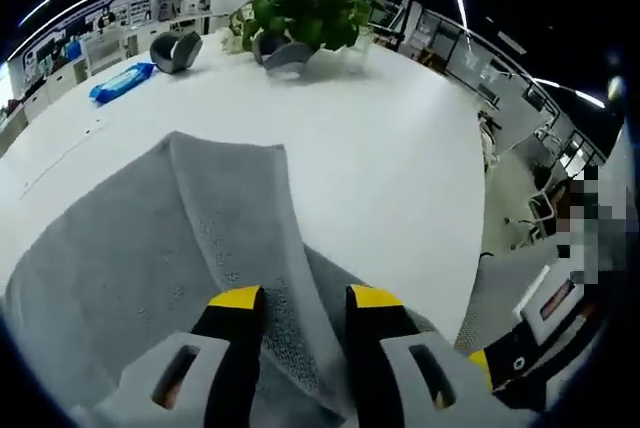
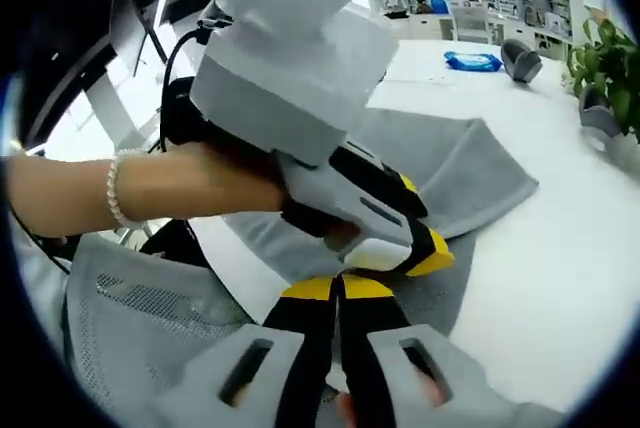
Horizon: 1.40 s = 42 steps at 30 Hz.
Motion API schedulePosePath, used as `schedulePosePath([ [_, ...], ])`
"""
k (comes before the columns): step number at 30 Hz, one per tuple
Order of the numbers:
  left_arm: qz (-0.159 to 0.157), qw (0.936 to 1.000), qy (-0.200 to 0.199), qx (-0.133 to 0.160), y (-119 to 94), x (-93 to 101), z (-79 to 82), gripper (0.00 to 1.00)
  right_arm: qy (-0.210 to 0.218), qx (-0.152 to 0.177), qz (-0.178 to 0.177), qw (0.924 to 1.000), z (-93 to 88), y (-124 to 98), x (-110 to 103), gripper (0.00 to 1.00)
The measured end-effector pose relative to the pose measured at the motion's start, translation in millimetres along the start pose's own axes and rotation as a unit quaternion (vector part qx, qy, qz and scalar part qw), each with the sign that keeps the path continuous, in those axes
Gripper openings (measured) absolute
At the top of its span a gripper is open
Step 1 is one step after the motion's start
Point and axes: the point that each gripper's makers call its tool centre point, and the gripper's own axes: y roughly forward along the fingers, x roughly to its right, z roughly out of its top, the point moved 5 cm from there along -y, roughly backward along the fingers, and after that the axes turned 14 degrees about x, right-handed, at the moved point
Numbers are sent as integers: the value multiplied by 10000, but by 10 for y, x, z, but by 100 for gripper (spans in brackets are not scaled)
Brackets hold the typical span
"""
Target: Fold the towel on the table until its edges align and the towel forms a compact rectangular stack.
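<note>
A grey towel [image 1: 150, 238] lies on the round white table [image 1: 400, 148], with one layer turned over in a raised fold. That fold runs up between the yellow-tipped jaws of my left gripper [image 1: 305, 300], which is shut on the cloth. In the right gripper view the towel [image 2: 460, 168] spreads away over the table [image 2: 560, 248]. There a hand holds the left gripper [image 2: 425, 223] just above the cloth. My right gripper [image 2: 340, 286] has its jaws pressed together at the towel's near edge. The right gripper [image 1: 500, 360] also pokes in by the table rim.
At the far side stand a leafy potted plant [image 1: 305, 8], a grey roll [image 1: 175, 48] and a blue packet [image 1: 122, 81]. A grey mesh chair [image 2: 130, 318] sits at the table's near edge. A person's arm with a bead bracelet [image 2: 118, 188] crosses from the left.
</note>
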Motion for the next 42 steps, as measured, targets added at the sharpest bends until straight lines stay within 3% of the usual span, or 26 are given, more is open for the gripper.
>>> schedulePosePath([
  [9, 20, 10000, -90, 37, 143, -99, 46, 32, 30, -51, 211, 9998, -35, 52, -156, 0],
  [22, 152, 9998, -42, -79, 181, -228, -45, 29, -176, -119, 506, 9985, 25, 151, -378, 0],
  [27, 265, 9993, 204, -150, 202, -282, -74, 21, -229, -180, 538, 9981, 25, 179, -387, 0],
  [34, 356, 9990, 252, -139, 192, -344, -61, 10, -166, -186, 512, 9984, 50, 184, -348, 0],
  [36, 358, 9993, 116, -92, 163, -364, -30, 7, -152, -179, 513, 9984, 60, 178, -345, 0],
  [39, 478, 9984, -43, 305, 59, -437, 132, 4, -208, -173, 507, 9983, 88, 161, -355, 0],
  [42, 537, 9973, -205, 465, -50, -525, 231, 4, -232, -116, 501, 9984, 145, 151, -355, 0],
])
